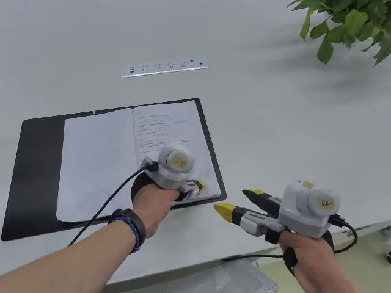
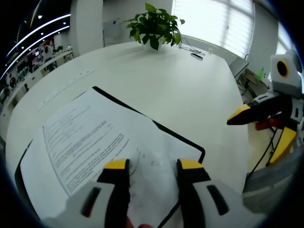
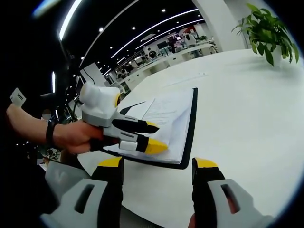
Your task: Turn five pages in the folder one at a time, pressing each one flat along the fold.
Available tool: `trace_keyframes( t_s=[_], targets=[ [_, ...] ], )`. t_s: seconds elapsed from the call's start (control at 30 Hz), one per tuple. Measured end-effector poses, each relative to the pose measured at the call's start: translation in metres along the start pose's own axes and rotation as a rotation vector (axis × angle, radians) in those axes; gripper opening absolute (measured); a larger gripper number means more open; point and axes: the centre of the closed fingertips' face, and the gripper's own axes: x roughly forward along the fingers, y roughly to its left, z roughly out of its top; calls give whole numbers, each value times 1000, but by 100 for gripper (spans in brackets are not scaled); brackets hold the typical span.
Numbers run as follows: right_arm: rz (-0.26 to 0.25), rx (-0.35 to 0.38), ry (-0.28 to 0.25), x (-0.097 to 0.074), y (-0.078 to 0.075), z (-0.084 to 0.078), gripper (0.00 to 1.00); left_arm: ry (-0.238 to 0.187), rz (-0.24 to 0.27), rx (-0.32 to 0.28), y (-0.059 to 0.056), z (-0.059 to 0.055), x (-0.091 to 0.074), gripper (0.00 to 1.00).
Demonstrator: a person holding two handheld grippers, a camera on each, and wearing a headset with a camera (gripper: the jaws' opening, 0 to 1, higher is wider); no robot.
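A black folder (image 1: 33, 177) lies open on the white table, with a blank white sheet (image 1: 91, 165) on its left and a printed page (image 1: 165, 125) on its right. My left gripper (image 1: 197, 186) hovers open over the printed page's (image 2: 90, 137) near right corner, its jaws (image 2: 153, 166) apart just above the paper. My right gripper (image 1: 238, 202) stands open off the folder, to the right of it by the table's front edge, nothing between its jaws (image 3: 157, 164). From there I see the left gripper (image 3: 153, 137) over the folder's (image 3: 190, 128) corner.
A white power strip (image 1: 164, 67) lies on the table beyond the folder. A green potted plant (image 1: 351, 24) stands at the far right corner. The table's front edge runs just under the right gripper. A black cable trails from the left gripper.
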Motion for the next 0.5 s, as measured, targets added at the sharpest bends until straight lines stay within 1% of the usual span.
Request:
trace_keyframes(
  t_s=[0.1, 0.23, 0.27, 0.33, 0.37, 0.4, 0.43, 0.47, 0.5],
  targets=[
    [5, 10, -12, 5, -2, 5, 55, -3, -1, -10, 1, -1, -1, 37],
    [20, 24, -27, 17, -6, 12, 52, -9, -3, -26, 3, -2, -3, 35],
    [23, 60, -44, 23, -8, 17, 52, -11, -3, -29, 3, -2, -4, 35],
    [33, 85, -59, 34, -11, 24, 51, -13, -4, -35, 3, -4, -6, 34],
    [42, 97, -72, 39, -10, 29, 50, -12, -3, -36, 3, -5, -7, 34],
    [77, 138, -102, 47, -6, 36, 48, -13, -1, -38, 4, -7, -8, 33],
    [100, 169, -115, 53, -4, 39, 44, -13, 0, -40, 5, -8, -8, 33],
    [102, 208, -118, 62, -7, 40, 42, -13, 1, -46, 6, -9, -10, 33],
    [96, 196, -110, 67, -9, 40, 42, -12, 1, -48, 6, -10, -10, 33]
  ],
)
